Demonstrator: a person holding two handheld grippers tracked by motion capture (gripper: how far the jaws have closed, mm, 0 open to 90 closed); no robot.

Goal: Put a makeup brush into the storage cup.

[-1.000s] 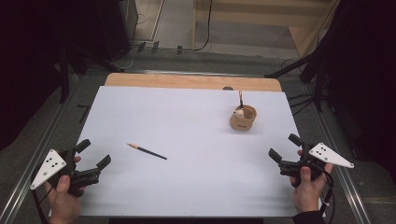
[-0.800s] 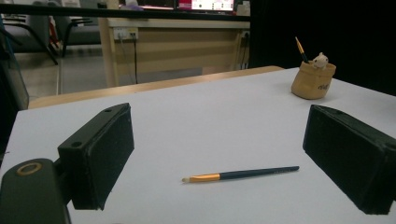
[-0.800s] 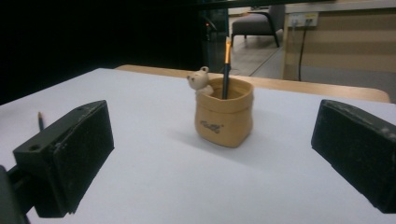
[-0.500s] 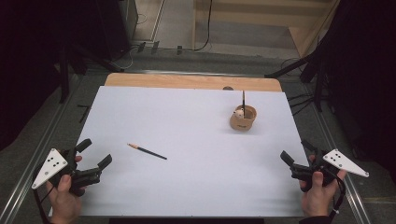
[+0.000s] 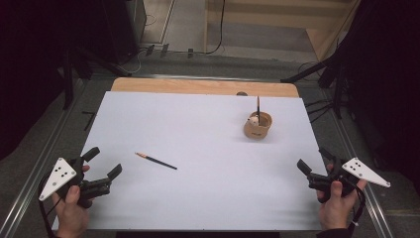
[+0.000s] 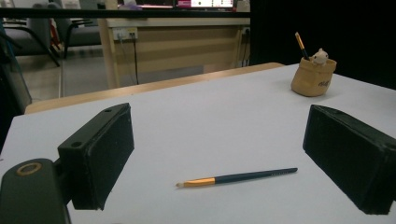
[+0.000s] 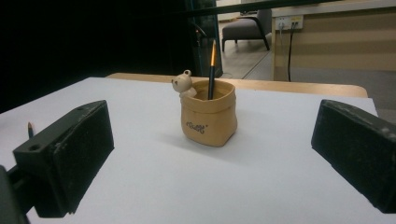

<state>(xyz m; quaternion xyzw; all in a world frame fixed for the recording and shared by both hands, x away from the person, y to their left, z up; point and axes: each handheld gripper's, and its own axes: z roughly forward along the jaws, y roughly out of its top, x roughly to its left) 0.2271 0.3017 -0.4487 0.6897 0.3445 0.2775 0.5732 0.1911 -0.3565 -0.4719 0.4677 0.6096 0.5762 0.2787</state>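
**Both grippers wide open at the near corners, brush lying loose on the table**

High view: the white table (image 5: 208, 148) has broad bare surface across its middle and near edge. The left gripper (image 5: 101, 166) sits at the near left corner, its jaws spread and nothing between them. The right gripper (image 5: 313, 161) sits at the near right corner, jaws likewise apart and empty. The brush (image 5: 156, 161) lies flat left of centre, nearer the left gripper but clear of it. The tan pot (image 5: 257, 125) stands toward the far right corner, well apart from both grippers, with a second brush (image 5: 258, 108) upright in it.

Left gripper view: the jaws stand far apart, low over the table. The brush (image 6: 236, 177) lies crosswise ahead of them, untouched, its gold ferrule to the left. The pot (image 6: 313, 75) is far off toward the wooden far edge.

Right gripper view: the jaws are released and hold nothing. The pot (image 7: 208, 119) stands ahead between them, apart from both, with open surface all round it
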